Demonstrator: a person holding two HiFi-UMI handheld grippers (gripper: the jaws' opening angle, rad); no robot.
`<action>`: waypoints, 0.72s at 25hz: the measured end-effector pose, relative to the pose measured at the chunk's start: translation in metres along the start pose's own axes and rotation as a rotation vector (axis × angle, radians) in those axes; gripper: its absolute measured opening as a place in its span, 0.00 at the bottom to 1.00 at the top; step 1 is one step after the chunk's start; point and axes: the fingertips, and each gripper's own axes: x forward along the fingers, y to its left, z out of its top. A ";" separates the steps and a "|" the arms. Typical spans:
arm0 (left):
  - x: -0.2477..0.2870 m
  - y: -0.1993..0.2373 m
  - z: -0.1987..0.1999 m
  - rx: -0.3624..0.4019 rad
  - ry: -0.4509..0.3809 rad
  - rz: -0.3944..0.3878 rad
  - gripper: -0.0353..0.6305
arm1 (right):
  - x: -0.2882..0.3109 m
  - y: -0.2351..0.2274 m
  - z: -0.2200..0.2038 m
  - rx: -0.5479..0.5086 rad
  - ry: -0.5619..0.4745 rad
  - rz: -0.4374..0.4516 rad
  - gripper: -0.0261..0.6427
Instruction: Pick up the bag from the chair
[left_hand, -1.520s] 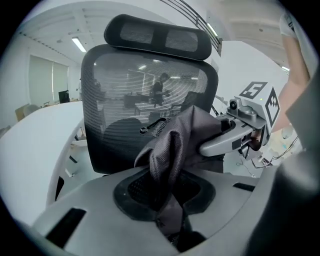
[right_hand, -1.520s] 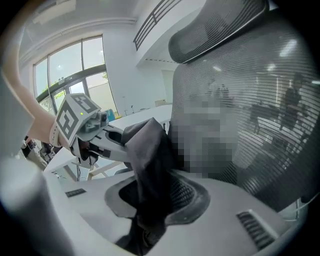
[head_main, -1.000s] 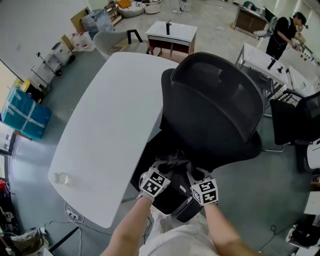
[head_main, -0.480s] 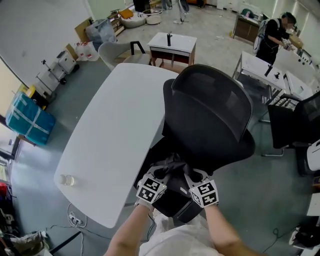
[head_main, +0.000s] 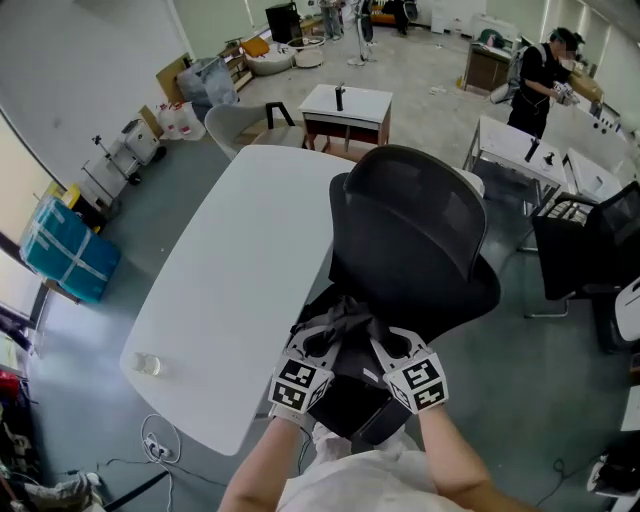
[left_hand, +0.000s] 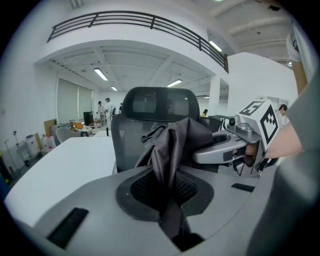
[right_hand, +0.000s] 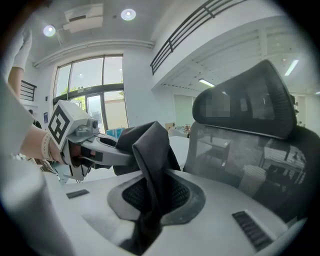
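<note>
Just in front of the chair (head_main: 415, 235), the black bag (head_main: 352, 395) is hanging between the left tongs (head_main: 328, 330) and right tongs (head_main: 372, 330). Both are clamping, nearly closed, on its gathered top fabric. It is looking soft, limp and fairly light, so that bunched top edge is probably offering the surest hold.

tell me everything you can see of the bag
The bag is dark grey to black, of soft fabric with a fine weave. Its top is bunched into upright folds, and a thin strap or loop shows beside them in the left gripper view. The left gripper and right gripper are each shut on a pinch of that fabric, side by side, before the black mesh chair. The rest hangs dark below them; whether it clears the seat cannot be made out.
</note>
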 end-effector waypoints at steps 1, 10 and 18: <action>-0.004 -0.001 0.007 0.002 -0.013 0.004 0.14 | -0.004 0.001 0.007 -0.012 -0.011 0.001 0.11; -0.039 -0.014 0.072 0.041 -0.118 0.048 0.14 | -0.042 0.004 0.074 -0.096 -0.100 0.012 0.11; -0.061 -0.026 0.112 0.090 -0.168 0.053 0.14 | -0.072 0.007 0.113 -0.135 -0.157 0.003 0.11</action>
